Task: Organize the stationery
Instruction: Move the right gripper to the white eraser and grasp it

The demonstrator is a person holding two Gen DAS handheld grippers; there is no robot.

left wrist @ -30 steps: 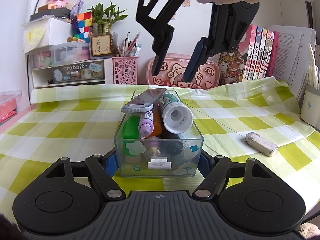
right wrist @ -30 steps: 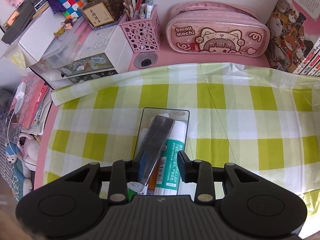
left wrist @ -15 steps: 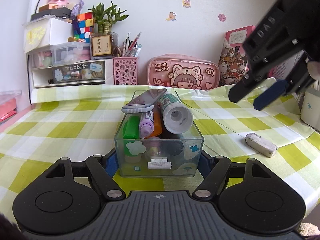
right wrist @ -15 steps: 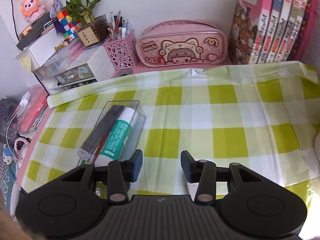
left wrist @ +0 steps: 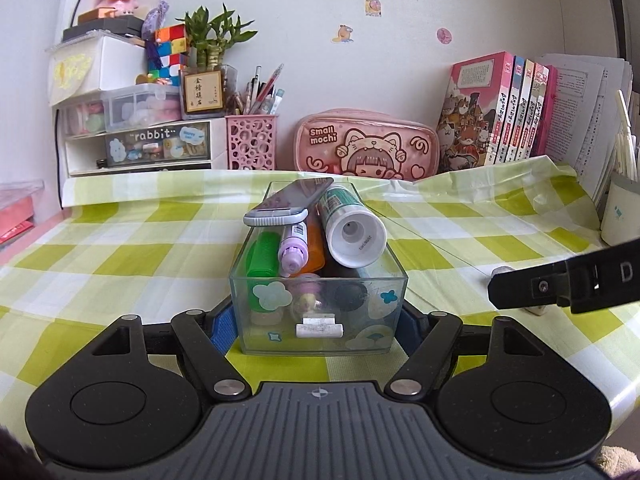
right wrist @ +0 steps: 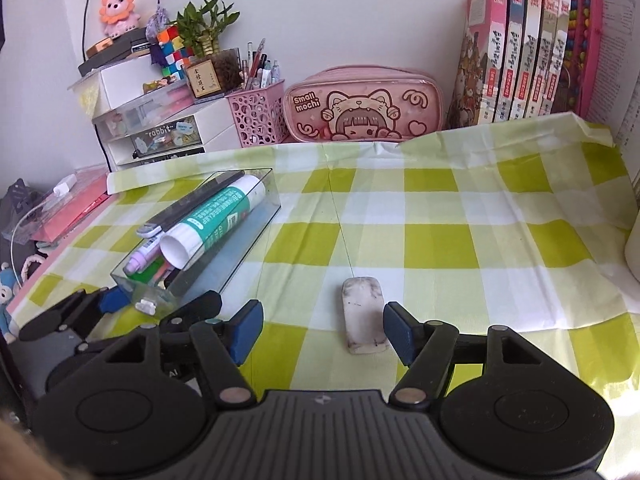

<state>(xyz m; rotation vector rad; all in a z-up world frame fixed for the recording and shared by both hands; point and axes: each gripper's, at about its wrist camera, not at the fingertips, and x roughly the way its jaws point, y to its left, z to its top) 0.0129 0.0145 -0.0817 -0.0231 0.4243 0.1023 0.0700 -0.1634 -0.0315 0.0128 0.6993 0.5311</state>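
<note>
A clear plastic box (left wrist: pixel 318 320) stands on the checked tablecloth, filled with a big white-and-green glue stick (left wrist: pixel 352 232), a flat grey case (left wrist: pixel 288 204) and coloured markers. My left gripper (left wrist: pixel 318 330) is shut on the box's near end, its blue pads against both side walls. A dirty white eraser (right wrist: pixel 364 316) lies flat on the cloth to the right of the box. My right gripper (right wrist: pixel 324 334) hangs low over the cloth with its jaws opening. The eraser lies between them, nearer the right pad, and neither pad touches it. In the left wrist view, the right gripper (left wrist: pixel 560 284) hides most of the eraser.
Along the wall stand a pink pencil case (right wrist: pixel 362 106), a pink pen basket (right wrist: pixel 258 116), a white drawer unit (right wrist: pixel 168 132) and a row of books (right wrist: pixel 520 52). A white cup (left wrist: pixel 618 216) sits at the far right. The table's front edge is close below.
My right gripper left its place above the box, swung right and down to the eraser, and its jaws widened. The left gripper and the box stayed put.
</note>
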